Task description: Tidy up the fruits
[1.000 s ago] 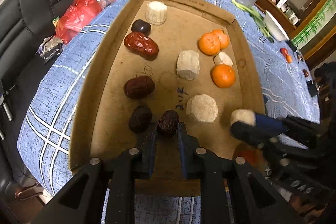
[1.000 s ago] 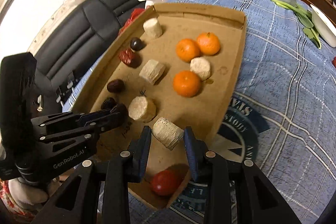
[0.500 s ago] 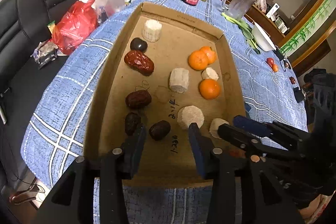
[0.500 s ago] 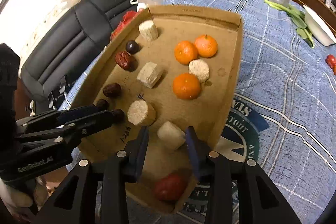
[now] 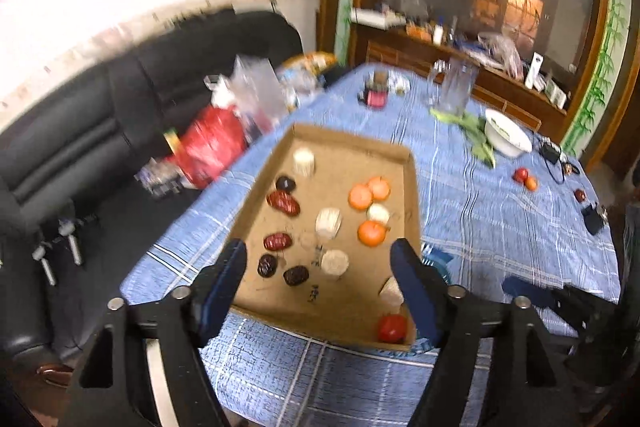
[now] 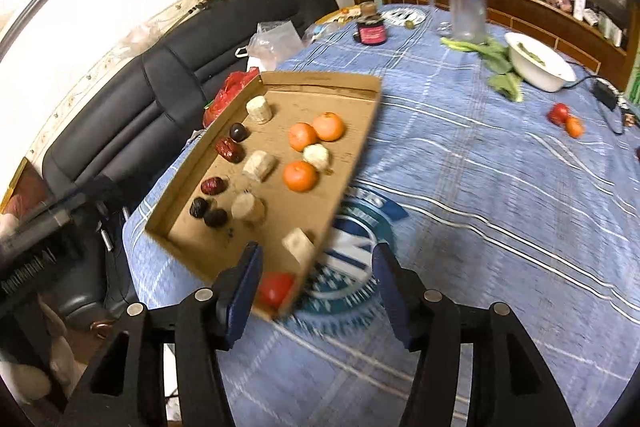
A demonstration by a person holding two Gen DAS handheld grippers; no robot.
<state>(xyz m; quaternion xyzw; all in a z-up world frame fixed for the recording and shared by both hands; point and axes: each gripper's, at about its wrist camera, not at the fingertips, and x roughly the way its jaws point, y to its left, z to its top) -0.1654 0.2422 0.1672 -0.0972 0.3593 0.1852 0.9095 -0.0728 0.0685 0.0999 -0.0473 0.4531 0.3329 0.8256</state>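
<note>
A shallow cardboard tray (image 5: 352, 143) (image 6: 320, 79) lies on the blue checked tablecloth. It holds dark dates (image 5: 296, 275) (image 6: 215, 217) along its left side, pale cylindrical pieces (image 5: 334, 262) (image 6: 248, 207) down the middle, three oranges (image 5: 371, 232) (image 6: 301, 175) on the right and a red tomato (image 5: 392, 327) (image 6: 276, 289) in the near right corner. My left gripper (image 5: 318, 285) is open and empty, raised above the tray's near end. My right gripper (image 6: 316, 287) is open and empty, above the tray's near right corner.
A black sofa (image 6: 168, 67) with a red bag (image 5: 212, 143) flanks the table's left side. Farther on the cloth stand a glass jug (image 6: 466, 11), a dark jar (image 6: 370, 29), greens, a white bowl (image 6: 540, 65) and small loose fruits (image 6: 564, 119).
Both grippers opened wide and pulled back and up from the tray. The date and the pale piece they were around now lie in the tray.
</note>
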